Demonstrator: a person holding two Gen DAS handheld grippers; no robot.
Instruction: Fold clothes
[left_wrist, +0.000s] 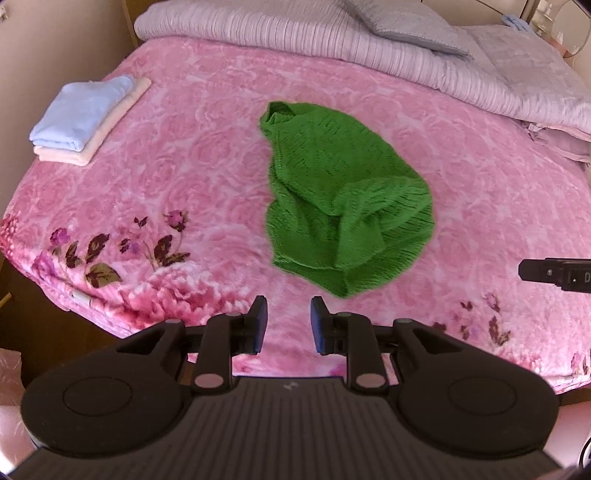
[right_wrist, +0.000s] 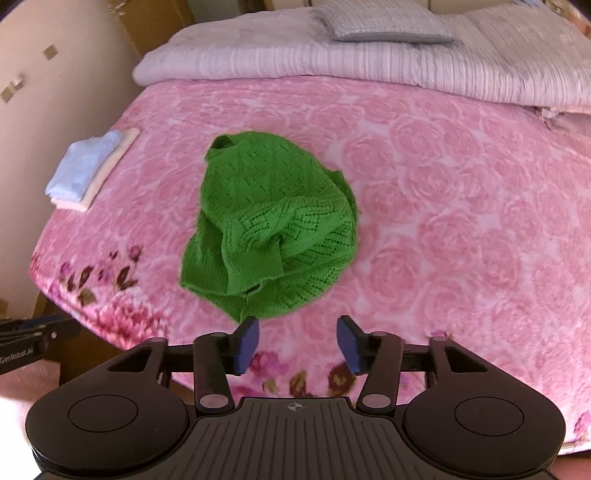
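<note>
A crumpled green knit sweater (left_wrist: 343, 199) lies in a heap on the pink floral blanket (left_wrist: 184, 177), near the bed's front edge. The right wrist view shows the same green sweater (right_wrist: 273, 225) just ahead of the fingers. My left gripper (left_wrist: 288, 325) hovers open above the blanket's front edge, a little short of the sweater's near hem, with nothing between its blue pads. My right gripper (right_wrist: 298, 343) is also open and empty, close to the sweater's near edge. Each gripper's body shows at the other view's side edge.
A folded stack, light blue cloth (left_wrist: 79, 114) on cream cloth, sits at the bed's left edge, and appears again as the folded stack (right_wrist: 86, 170) in the right view. A bunched lilac quilt (left_wrist: 369, 48) and grey pillow (right_wrist: 384, 22) fill the bed's far side. A beige wardrobe (right_wrist: 55, 74) stands left.
</note>
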